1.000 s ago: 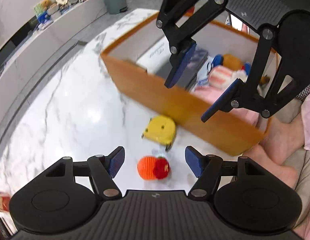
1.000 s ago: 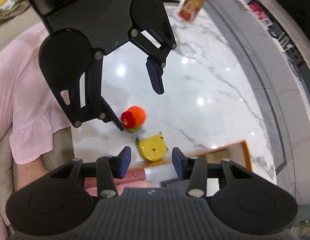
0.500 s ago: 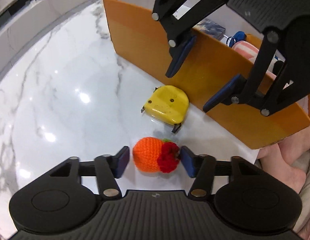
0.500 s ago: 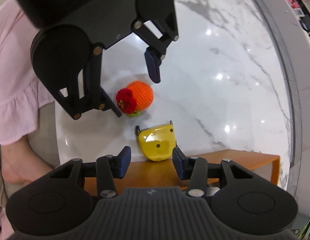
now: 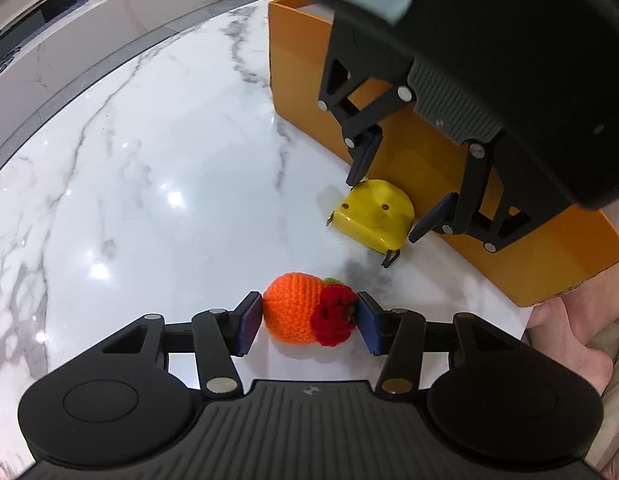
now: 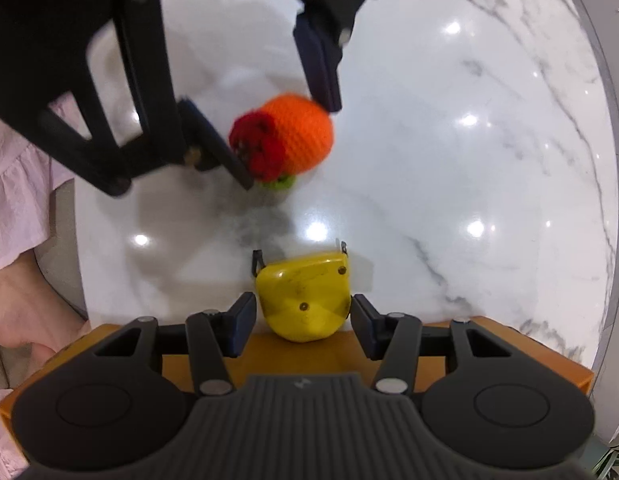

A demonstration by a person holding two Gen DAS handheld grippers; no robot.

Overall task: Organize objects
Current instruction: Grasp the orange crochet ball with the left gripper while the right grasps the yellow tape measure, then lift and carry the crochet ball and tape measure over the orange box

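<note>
The left tongs (image 5: pixel 307 322) are closing around an orange crocheted fruit (image 5: pixel 295 308) with a red tuft; both pads touch its sides as it sits on the marble surface (image 5: pixel 149 184). The right tongs (image 6: pixel 302 322) point down over a yellow tape measure (image 6: pixel 305 300), jaws opening, the tape measure between them with a gap on its left side. Just behind these tongs stands an orange box (image 5: pixel 305 92); its contents are hidden here.

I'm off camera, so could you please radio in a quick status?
Left tongs closing on crocheted orange toy. Right tongs opening, straddling yellow tape measure beside orange box. Nothing blocking.
</note>
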